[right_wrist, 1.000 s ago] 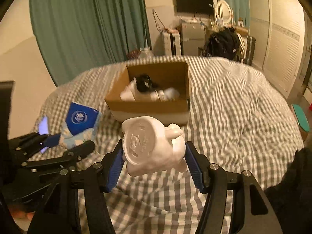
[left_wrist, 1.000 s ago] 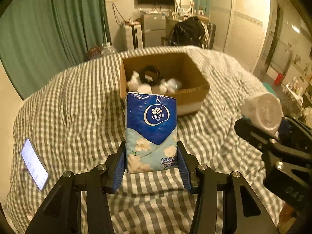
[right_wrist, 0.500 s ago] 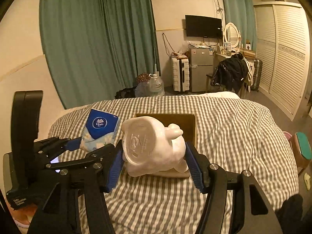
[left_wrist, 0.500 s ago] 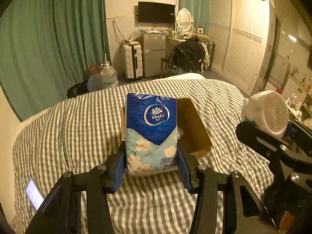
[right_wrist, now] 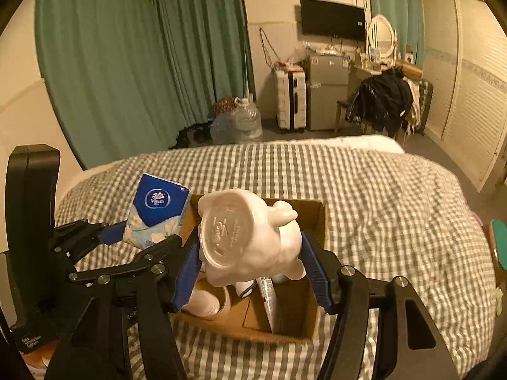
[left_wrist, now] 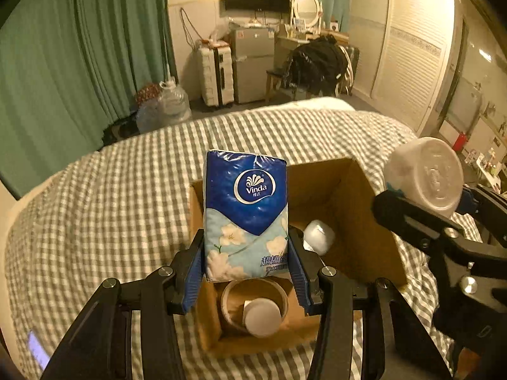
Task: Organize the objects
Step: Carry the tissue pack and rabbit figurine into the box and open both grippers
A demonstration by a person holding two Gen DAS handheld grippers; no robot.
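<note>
My left gripper (left_wrist: 245,259) is shut on a blue Vinda tissue pack (left_wrist: 245,215), held upright over the near left part of an open cardboard box (left_wrist: 342,186) on the checked bed. The right gripper (right_wrist: 250,256) is shut on a white ceramic figurine (right_wrist: 250,237), its flat base turned toward the camera, above the same box (right_wrist: 312,212). In the left wrist view the figurine (left_wrist: 426,175) hangs at the right, above the box's right wall. The tissue pack (right_wrist: 157,210) shows at the left of the right wrist view. A tape roll (left_wrist: 253,300) and a white cap (left_wrist: 262,316) lie inside the box.
The grey-and-white checked bedspread (left_wrist: 111,190) surrounds the box. A lit phone (left_wrist: 38,350) lies at the near left. Beyond the bed stand green curtains (left_wrist: 79,47), water jugs (left_wrist: 168,106), a white suitcase (left_wrist: 215,74), a small fridge (left_wrist: 252,63) and a chair draped with dark clothes (left_wrist: 317,60).
Both grippers have travelled forward with their loads; the box, earlier well ahead of them, now lies directly beneath. The grips are unchanged.
</note>
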